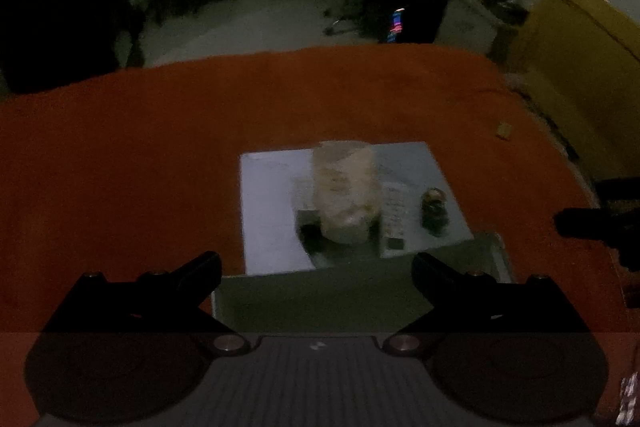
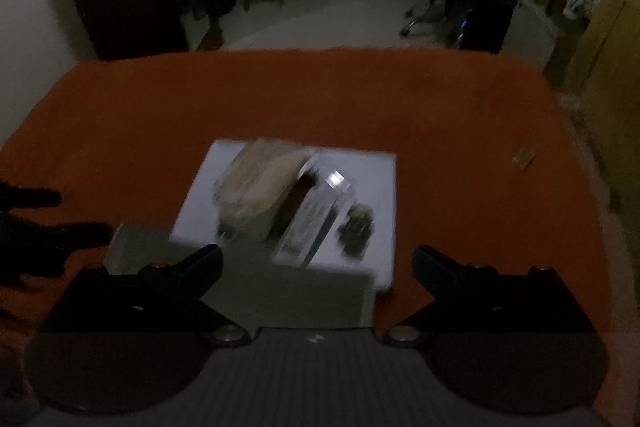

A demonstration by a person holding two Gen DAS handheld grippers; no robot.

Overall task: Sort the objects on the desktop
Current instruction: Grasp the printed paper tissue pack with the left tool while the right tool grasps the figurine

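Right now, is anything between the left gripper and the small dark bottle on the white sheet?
Nothing visible blocks it. The open left gripper hovers over a grey box; the bottle stands ahead, right of the pale jar.

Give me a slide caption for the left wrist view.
Open left gripper faces a pale jar on white paper, orange tablecloth.

Dim light and blur leave the pale lump (image 1: 346, 193) and small dark object (image 1: 435, 211) on the white sheet (image 1: 272, 211) unidentifiable, the sheet's print unreadable.
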